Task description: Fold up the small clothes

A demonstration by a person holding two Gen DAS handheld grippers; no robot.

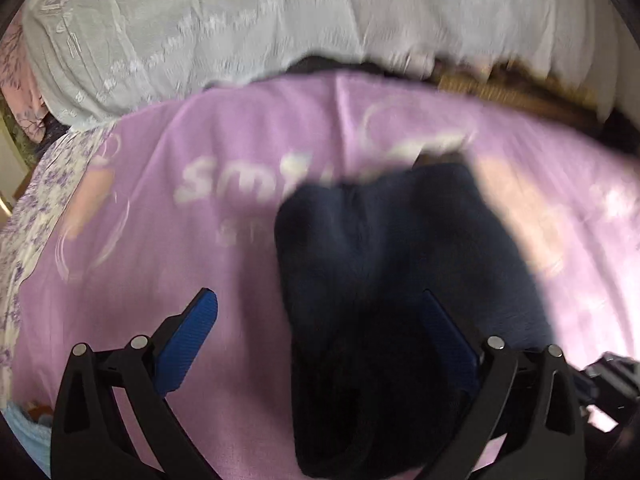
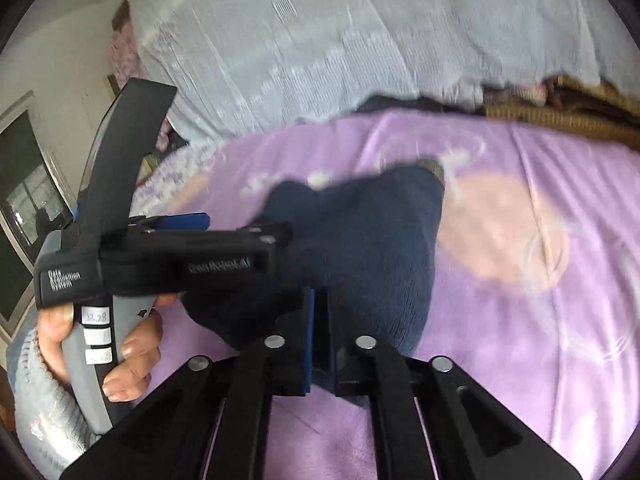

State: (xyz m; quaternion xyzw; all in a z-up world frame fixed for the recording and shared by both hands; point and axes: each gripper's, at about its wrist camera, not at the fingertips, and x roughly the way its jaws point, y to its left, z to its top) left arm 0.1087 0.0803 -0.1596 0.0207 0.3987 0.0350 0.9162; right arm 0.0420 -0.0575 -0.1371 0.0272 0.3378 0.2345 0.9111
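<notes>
Left wrist view: a dark blue knit garment lies on a purple blanket spread over the bed, with a pale bedspread behind it. The garment sits right of centre, bunched, its near part running down between the fingers of the left gripper. Those fingers stand wide apart; the left pad is clear of the cloth, the right pad lies against or just beside its edge, and blur prevents telling which. Nothing is gripped there.

Right wrist view: at left, a hand holds the left gripper's handle. At centre the right gripper has its fingers pressed together, and the near edge of the garment meets them; it appears to be pinched, though the cloth between the pads is hidden.

Assessment: the garment looks soft, light and limp, not slippery or fragile. It will sag and drag on the blanket. Best hold is judged to be at an edge or corner.
</notes>
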